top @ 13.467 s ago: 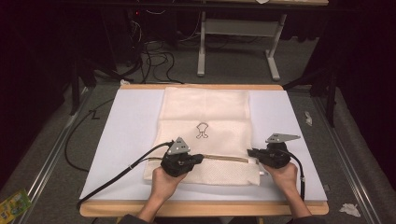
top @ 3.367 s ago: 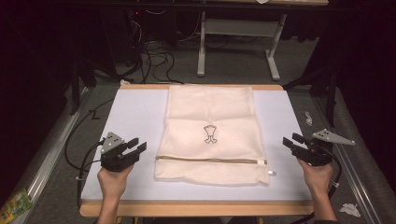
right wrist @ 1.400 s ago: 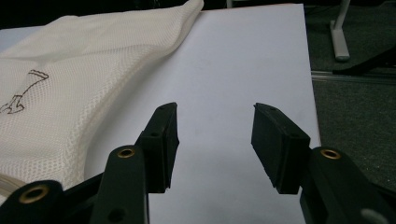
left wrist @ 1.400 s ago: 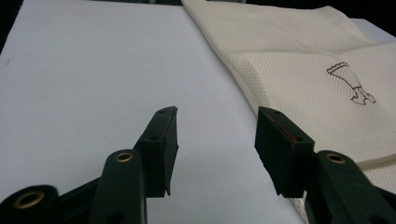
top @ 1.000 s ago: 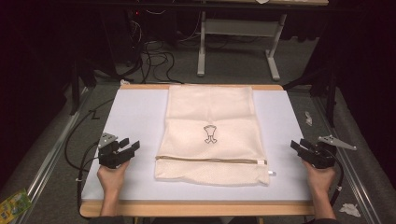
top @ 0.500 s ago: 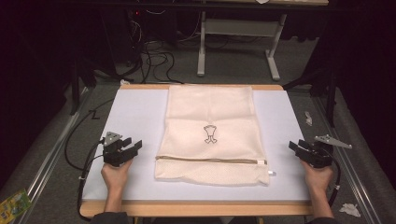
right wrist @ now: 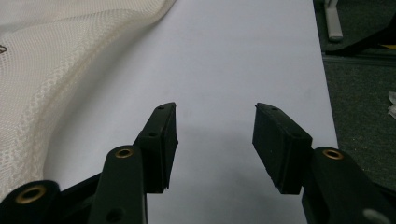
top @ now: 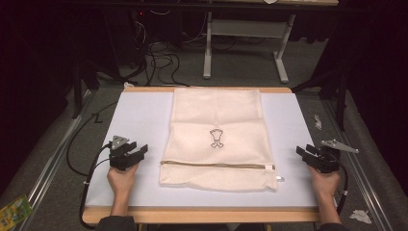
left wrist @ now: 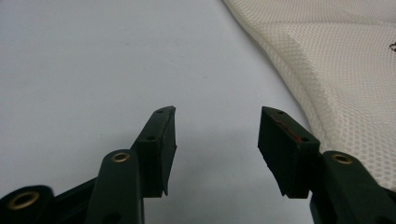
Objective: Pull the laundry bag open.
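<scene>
A cream mesh laundry bag (top: 217,137) lies flat in the middle of the white tabletop (top: 139,120), its zipper (top: 216,165) running across near the front and a small dark print (top: 216,138) at its centre. My left gripper (top: 138,150) rests on the table to the left of the bag, open with nothing between its jaws. In the left gripper view (left wrist: 217,128) the bag's mesh edge (left wrist: 336,74) lies off to the right. My right gripper (top: 304,151) sits by the table's right edge, open and empty; the right gripper view (right wrist: 215,123) has the bag (right wrist: 51,65) at upper left.
The table's wooden front edge (top: 207,215) runs below the hands. Grey carpet surrounds the table, with cables (top: 154,53) and a white stand's legs (top: 245,48) behind it. Scraps of paper (top: 360,215) lie on the floor at right, and a green packet (top: 13,210) at left.
Both hands stay almost where they were beside the bag. The bag has not moved.
</scene>
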